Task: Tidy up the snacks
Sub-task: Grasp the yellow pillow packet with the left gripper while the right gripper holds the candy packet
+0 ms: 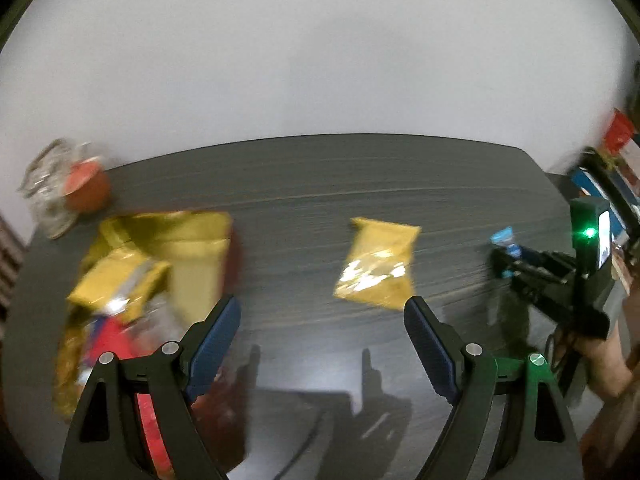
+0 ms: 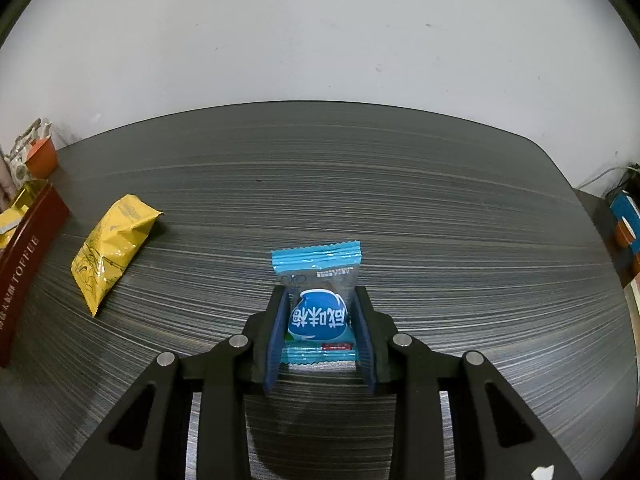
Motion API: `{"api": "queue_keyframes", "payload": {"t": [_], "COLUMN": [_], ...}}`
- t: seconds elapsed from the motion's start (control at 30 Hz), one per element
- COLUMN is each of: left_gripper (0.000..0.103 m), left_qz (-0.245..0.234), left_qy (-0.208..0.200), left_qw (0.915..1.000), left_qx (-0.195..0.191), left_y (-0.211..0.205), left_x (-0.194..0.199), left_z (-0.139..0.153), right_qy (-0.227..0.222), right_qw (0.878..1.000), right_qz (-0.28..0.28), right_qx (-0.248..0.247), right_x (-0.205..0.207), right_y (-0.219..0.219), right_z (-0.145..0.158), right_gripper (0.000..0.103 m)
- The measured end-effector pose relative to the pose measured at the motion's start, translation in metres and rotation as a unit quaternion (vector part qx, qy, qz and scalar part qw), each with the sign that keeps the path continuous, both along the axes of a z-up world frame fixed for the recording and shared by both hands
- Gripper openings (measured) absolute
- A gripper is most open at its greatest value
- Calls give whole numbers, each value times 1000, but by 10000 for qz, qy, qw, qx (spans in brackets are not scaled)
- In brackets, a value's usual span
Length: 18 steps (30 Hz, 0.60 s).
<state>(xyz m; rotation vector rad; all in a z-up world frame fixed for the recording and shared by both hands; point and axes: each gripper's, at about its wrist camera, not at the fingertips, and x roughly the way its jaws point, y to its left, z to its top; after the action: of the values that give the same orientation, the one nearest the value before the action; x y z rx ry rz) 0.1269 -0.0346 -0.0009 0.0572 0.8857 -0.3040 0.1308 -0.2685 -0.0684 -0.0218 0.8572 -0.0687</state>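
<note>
My right gripper [image 2: 320, 293] is shut on a small blue snack packet [image 2: 317, 312] that rests on the dark table [image 2: 400, 200]; the pads press its two sides. A yellow snack packet [image 2: 114, 248] lies to its left, beside a dark red toffee box [image 2: 28, 256]. The left wrist view is blurred. My left gripper [image 1: 323, 308] hangs open over the table with nothing between its fingers. The yellow packet [image 1: 378, 268] lies just beyond its right finger. The box [image 1: 192, 248], holding yellow and red packets, is at the left. My right gripper [image 1: 502, 258] with the blue packet [image 1: 505, 239] shows at the right.
An orange cup [image 2: 40, 156] and clear wrapping stand at the table's far left corner against a white wall. Blue and orange boxes [image 2: 624, 216] and cables sit off the table's right edge. A person's hand [image 1: 600, 360] holds the right gripper.
</note>
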Motion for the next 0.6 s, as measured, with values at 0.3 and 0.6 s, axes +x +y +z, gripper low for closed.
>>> {"api": "queue_keyframes", "payload": {"t": [0.3,0.6], "left_gripper": [84,84], "left_qz": [-510,-333], "left_qy": [441,835], "left_qw": [9975,9959], "left_qx": [-219,-79], "left_y": [-52,-70], "left_x": [50,89], "left_z": [-37,-68], "right_qy": [-3,-6], "right_qw": [10000,10000], "right_qz": [2,1], "right_qx": [4,9], "right_x": [-1,-2], "right_y": [-7,-7], "right_z": [1,1], "right_gripper": [30,31]}}
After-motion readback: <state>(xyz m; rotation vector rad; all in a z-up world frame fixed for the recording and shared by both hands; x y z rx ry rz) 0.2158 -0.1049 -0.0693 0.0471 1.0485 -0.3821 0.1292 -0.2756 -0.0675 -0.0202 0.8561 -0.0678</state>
